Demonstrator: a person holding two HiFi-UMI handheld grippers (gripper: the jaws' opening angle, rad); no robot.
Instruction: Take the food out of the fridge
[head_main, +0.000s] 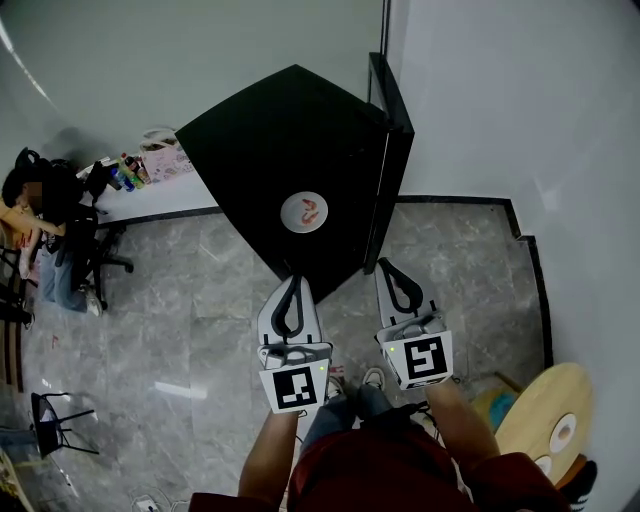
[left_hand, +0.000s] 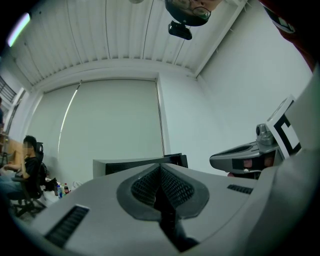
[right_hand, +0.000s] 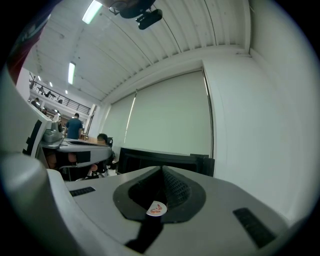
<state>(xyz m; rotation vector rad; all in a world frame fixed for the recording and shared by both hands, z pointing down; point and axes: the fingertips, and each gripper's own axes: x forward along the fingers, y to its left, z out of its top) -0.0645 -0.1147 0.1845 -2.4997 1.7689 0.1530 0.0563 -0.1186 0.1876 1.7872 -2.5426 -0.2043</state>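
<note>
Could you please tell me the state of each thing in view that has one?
Left gripper: jaws together, empty.
Right gripper: jaws together, empty.
Fridge: upright; can't tell whether its door is open.
Plate: on top of the fridge, holding red food.

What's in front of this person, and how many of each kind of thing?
Hand-held gripper: 2 (left hand-held gripper, right hand-held gripper)
Black fridge: 1
Plate with red food: 1
Total: 4
</note>
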